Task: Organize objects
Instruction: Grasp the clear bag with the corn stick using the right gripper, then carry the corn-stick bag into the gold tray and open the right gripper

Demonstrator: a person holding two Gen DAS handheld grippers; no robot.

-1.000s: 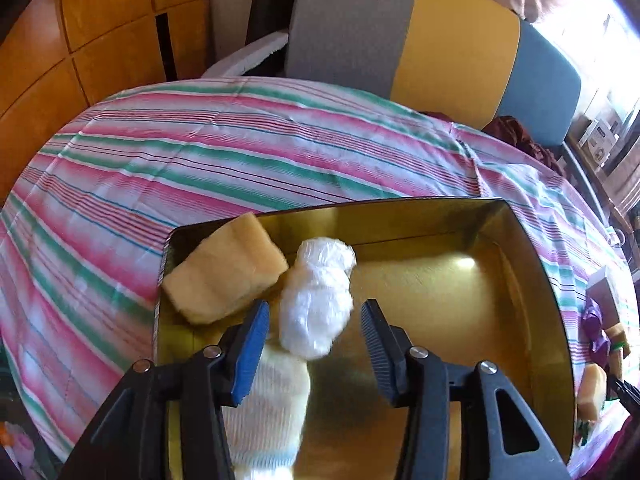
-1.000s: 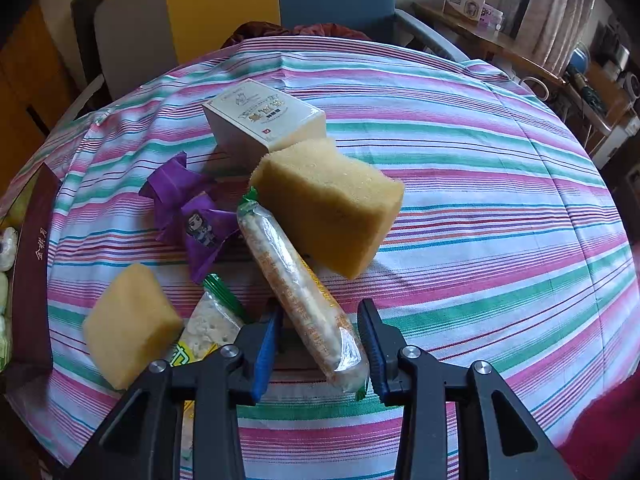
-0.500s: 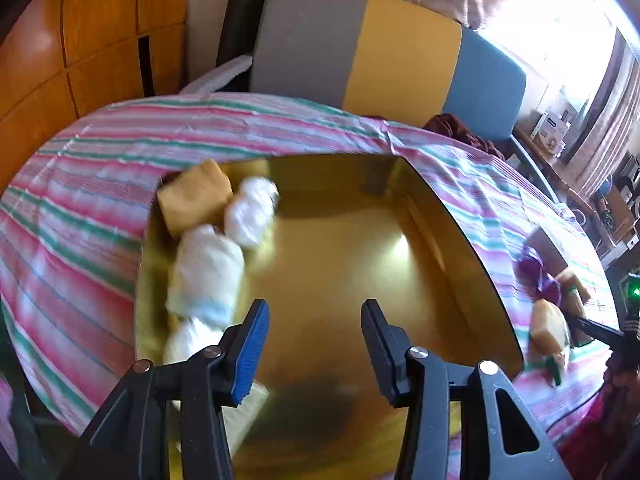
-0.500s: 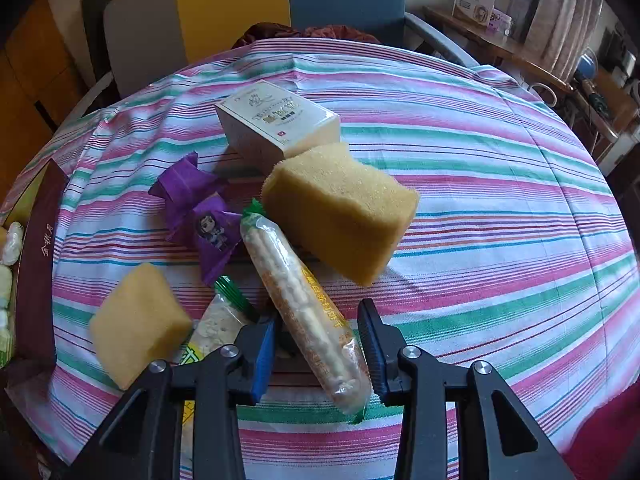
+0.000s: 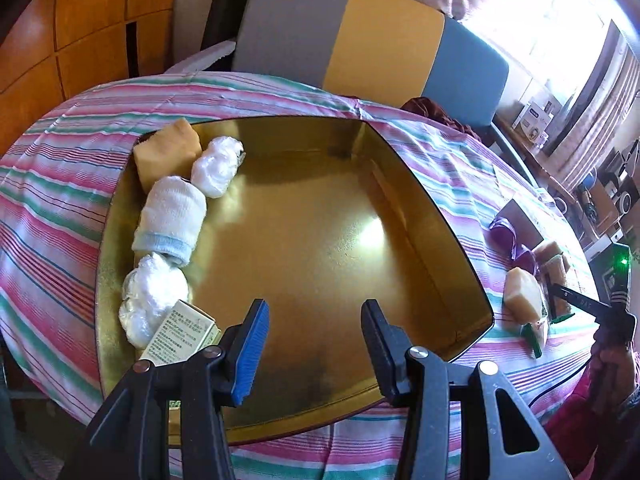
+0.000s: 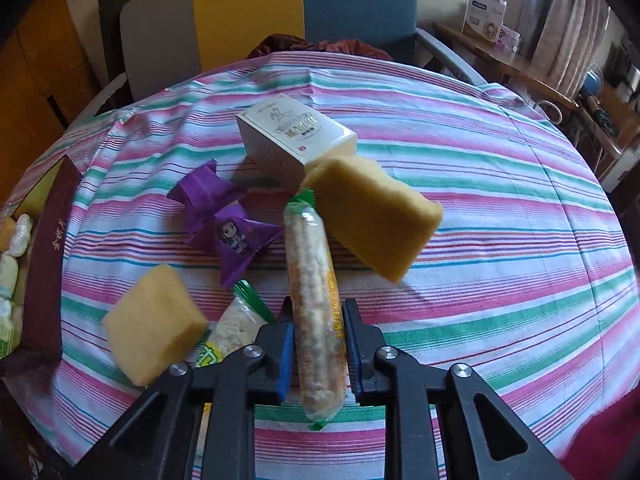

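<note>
The right gripper has just clamped onto the long snack stick, its blue pads pressed against the clear wrapper near the stick's near end. So the step in hand is the pick: 1 more loose item to go from the striped tablecloth into the gold tray.

Taking that tray as the landmark, the snack stick lies well off its right side, in a small heap with the big yellow sponge just beside it, the white carton behind, the purple candy wrappers and a smaller sponge block on the tray side. Inside the tray, along its left wall, sit a sponge, 2 white plastic bundles, a rolled white sock and a small printed box.

The left gripper hangs over the tray's near edge, jaws about half apart with nothing between them.

Next, the commentator's guess: a clean lift is needed, since the stick's far end rests against the big sponge and could drag it, then a carry across to the tray's bare floor.

Against 1 second ago: the right jaws stood apart around the stick and now they pinch it. The left gripper has pulled back from the white bundle it stood over, so the whole tray now shows.
</note>
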